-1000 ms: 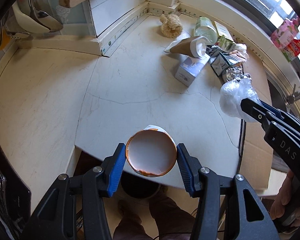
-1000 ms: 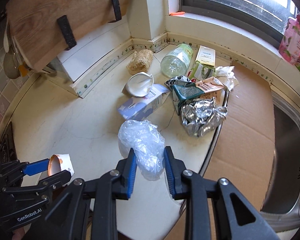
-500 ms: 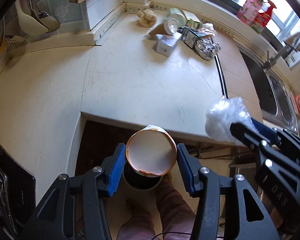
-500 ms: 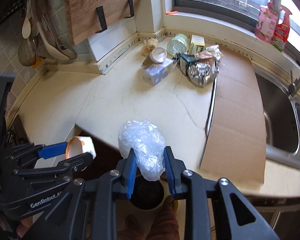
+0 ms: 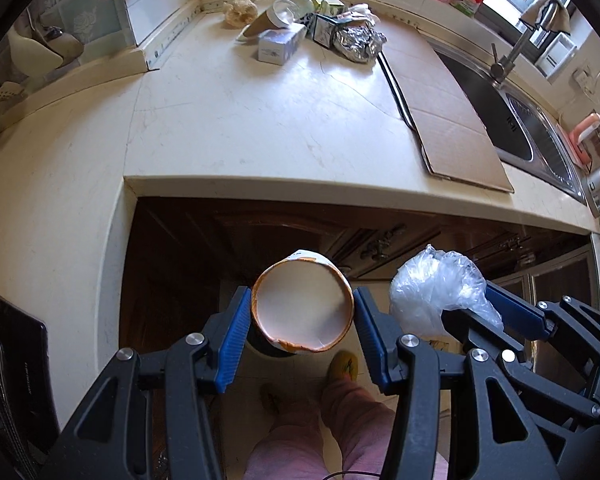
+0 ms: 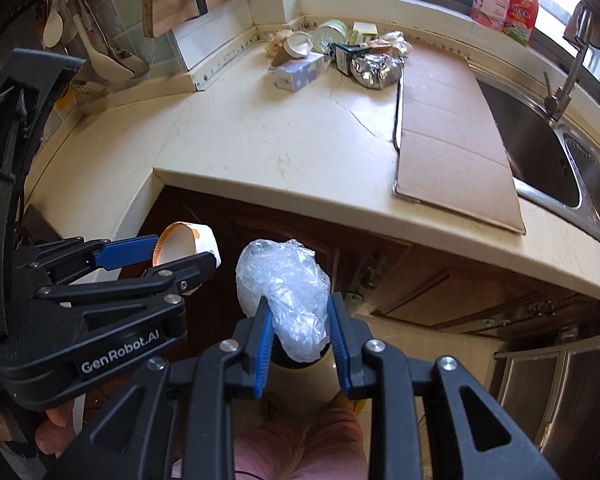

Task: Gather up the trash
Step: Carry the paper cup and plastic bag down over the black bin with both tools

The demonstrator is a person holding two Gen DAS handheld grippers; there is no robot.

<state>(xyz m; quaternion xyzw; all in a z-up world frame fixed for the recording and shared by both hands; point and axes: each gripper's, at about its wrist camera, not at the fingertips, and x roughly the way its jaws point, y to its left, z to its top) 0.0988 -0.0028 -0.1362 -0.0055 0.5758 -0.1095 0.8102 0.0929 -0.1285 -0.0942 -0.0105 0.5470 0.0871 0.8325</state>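
My left gripper (image 5: pixel 302 312) is shut on a white paper cup (image 5: pixel 302 314) with an orange rim, its mouth facing the camera. The same cup (image 6: pixel 184 246) shows at the left of the right wrist view. My right gripper (image 6: pixel 300 330) is shut on a crumpled clear plastic bag (image 6: pixel 286 286), which also appears in the left wrist view (image 5: pixel 436 290). Both grippers hang off the counter's front edge, above the floor. Below them sits a round dark-mouthed bin (image 6: pixel 296 364), mostly hidden by the bag and cup. More trash (image 6: pixel 332 58) lies heaped at the counter's far corner.
The cream counter (image 5: pixel 260 120) carries a flat cardboard sheet (image 6: pixel 448 132) beside a steel sink (image 6: pixel 540 148). Dark wooden cabinet doors (image 6: pixel 400 280) stand under the counter. A person's pink-trousered legs (image 5: pixel 320 432) and a slipper are on the floor below.
Both grippers have drawn back from over the counter to beyond its front edge, carrying the cup and the bag. The cabinet front, floor and bin have come into view.
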